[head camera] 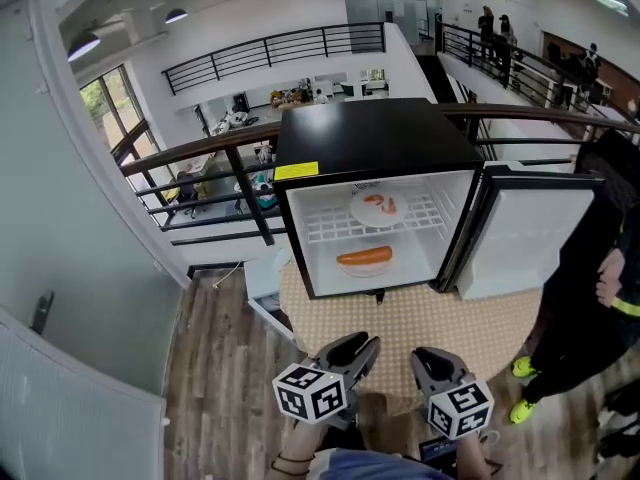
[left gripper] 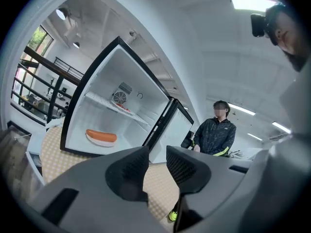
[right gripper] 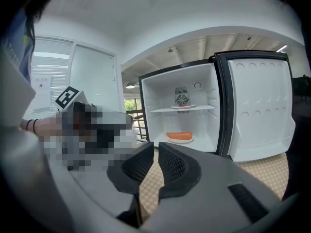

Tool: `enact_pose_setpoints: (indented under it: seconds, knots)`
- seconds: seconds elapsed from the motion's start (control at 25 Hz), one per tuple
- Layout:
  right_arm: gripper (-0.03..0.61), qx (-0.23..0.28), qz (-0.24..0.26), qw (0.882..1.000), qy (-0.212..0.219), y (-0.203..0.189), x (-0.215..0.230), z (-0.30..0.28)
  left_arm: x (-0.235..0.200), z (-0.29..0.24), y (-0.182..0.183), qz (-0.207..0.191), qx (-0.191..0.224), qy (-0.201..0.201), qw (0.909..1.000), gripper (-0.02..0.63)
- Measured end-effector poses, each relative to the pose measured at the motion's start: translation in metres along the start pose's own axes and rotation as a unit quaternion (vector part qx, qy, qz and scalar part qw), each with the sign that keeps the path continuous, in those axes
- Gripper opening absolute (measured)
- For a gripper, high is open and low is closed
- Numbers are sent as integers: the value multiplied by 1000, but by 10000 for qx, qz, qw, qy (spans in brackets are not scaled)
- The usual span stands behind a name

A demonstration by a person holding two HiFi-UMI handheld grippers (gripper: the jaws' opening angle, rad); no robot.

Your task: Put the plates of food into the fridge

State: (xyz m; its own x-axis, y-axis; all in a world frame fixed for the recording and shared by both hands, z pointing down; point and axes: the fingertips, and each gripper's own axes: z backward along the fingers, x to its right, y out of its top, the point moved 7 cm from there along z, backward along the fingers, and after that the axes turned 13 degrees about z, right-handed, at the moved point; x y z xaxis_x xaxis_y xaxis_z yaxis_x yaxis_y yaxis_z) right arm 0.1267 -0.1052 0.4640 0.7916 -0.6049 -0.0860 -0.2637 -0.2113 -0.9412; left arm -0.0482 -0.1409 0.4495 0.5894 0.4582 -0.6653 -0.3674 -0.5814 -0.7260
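The left tool [left gripper: 156,154] has its jaws a narrow gap apart with nothing between them. The right tool [right gripper: 156,149] is all but pressed together and also empty. Both hang in front of the fridge [head camera: 375,138], well back from its open mouth, above the woven mat [head camera: 420,318] that the fridge stands on. Inside the fridge, one plate of food [head camera: 378,208] lies on the wire shelf, and a second plate with a sausage [head camera: 365,259] sits on the fridge floor below it, so the loading looks done. The door [head camera: 520,238] stands swung wide at the fridge's right, and a bystander [head camera: 590,268] is just beside it. What seems left is shutting that door. The likely trouble there is that a narrow, smooth tool tip slides off the door's edge, or a hard push slams it and jolts the sausage off its plate. The swing could also catch the bystander.
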Motion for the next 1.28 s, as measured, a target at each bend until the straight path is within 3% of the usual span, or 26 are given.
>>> enact_pose_setpoints:
  seconds: [0.52, 0.72, 1.0, 1.28]
  knots:
    - [41, -64, 93, 9948, 1013, -55, -30, 111, 85, 50, -124, 225, 315, 791, 9961, 95]
    - [41, -3, 52, 9921, 1250, -66, -36, 123, 100, 62, -141, 117, 453, 1080, 9930, 87]
    - [41, 49, 55, 9923, 1239, -69, -39, 137, 113, 67, -147, -5, 463, 1089, 9930, 86]
    - [38, 23, -136, 9928, 1191, -76, -70, 151, 117, 110, -168, -185, 362, 1146, 9926, 86]
